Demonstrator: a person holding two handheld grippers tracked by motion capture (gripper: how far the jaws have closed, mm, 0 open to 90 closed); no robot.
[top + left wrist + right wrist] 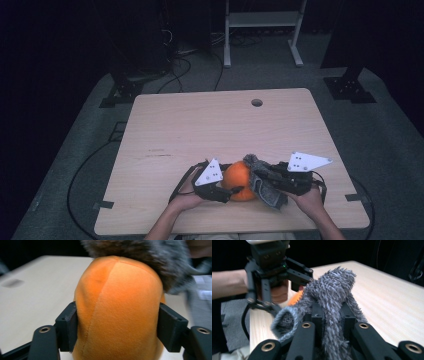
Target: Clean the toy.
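Grey fuzzy sock [264, 181] against orange plush [237, 180]

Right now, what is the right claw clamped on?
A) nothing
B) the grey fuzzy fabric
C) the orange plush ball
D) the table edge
B: in the right gripper view the right claw pinches a strip of grey fuzzy fabric, while the left claw grips the orange plush ball.

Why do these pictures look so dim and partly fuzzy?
High view: the table is lit, the room around it nearly black, all a bit soft. Left gripper view: the orange ball is fairly sharp between the left tongs, while the grey fur above it smears. Right gripper view: the fur is crisp in the right tongs, the background dark.
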